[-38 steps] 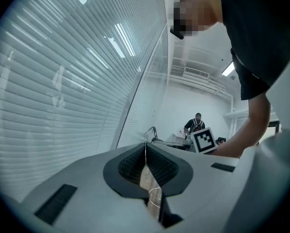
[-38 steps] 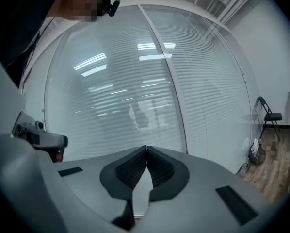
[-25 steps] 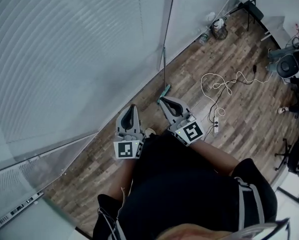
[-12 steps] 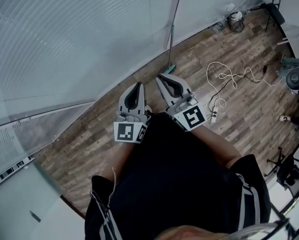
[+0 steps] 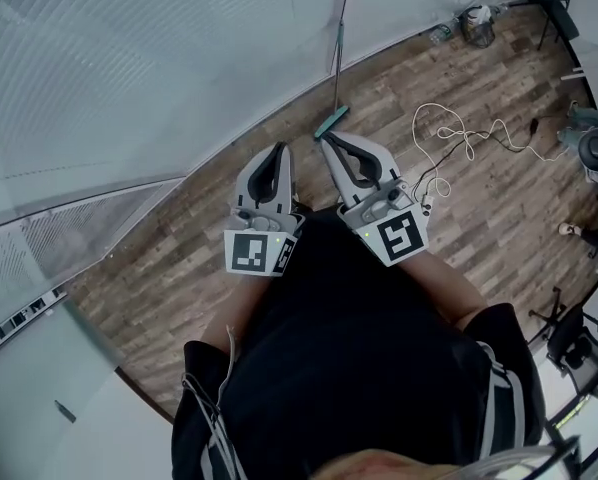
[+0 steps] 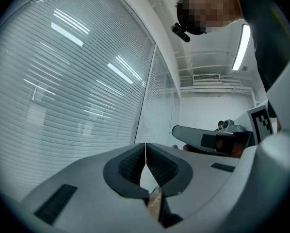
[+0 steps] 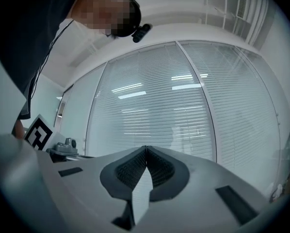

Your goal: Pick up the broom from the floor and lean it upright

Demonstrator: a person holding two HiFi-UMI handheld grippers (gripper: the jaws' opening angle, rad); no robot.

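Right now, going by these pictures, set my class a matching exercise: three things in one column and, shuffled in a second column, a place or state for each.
Column one:
1. broom
2. white cable
3. left claw

Column two:
A. shut, with nothing in it
B. propped upright against the glass wall
C. lying in loose loops on the wooden floor

Pairs: 1-B, 2-C, 3-A.
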